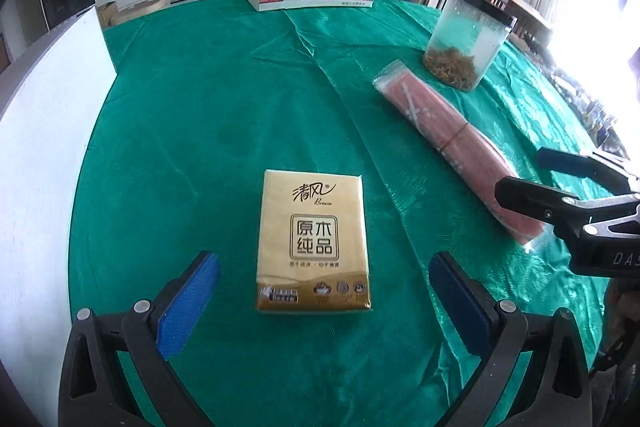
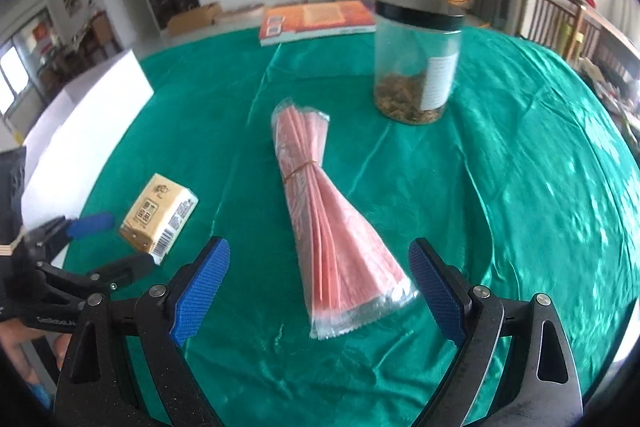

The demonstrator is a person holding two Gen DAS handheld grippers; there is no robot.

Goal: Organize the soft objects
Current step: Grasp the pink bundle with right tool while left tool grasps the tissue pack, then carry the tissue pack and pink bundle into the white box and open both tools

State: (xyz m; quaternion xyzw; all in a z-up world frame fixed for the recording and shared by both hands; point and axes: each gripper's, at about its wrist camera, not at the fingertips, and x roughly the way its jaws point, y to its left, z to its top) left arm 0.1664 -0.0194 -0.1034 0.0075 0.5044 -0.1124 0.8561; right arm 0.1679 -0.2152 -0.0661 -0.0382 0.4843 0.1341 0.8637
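Left tool point(image 1: 324, 291): mine, spread around the gold plastic tissue pack point(image 1: 314, 241), reading "清风 Breeze 原木纯品".
Right tool point(image 2: 320, 283): mine, spread, pink plastic-wrapped bag bundle point(image 2: 320, 211) at 12 o'clock.

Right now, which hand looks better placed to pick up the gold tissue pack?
Left. The left gripper is open with the tissue pack lying squarely between its fingers. The right gripper is also open, but it faces the pink bag bundle, with the pack off to its left side.

On the bench point(image 2: 520, 187): tissue pack point(image 2: 160, 223) left, bag bundle point(image 2: 320, 211) centre, jar point(image 2: 416, 59) behind-right, book point(image 2: 316, 21) farthest back.
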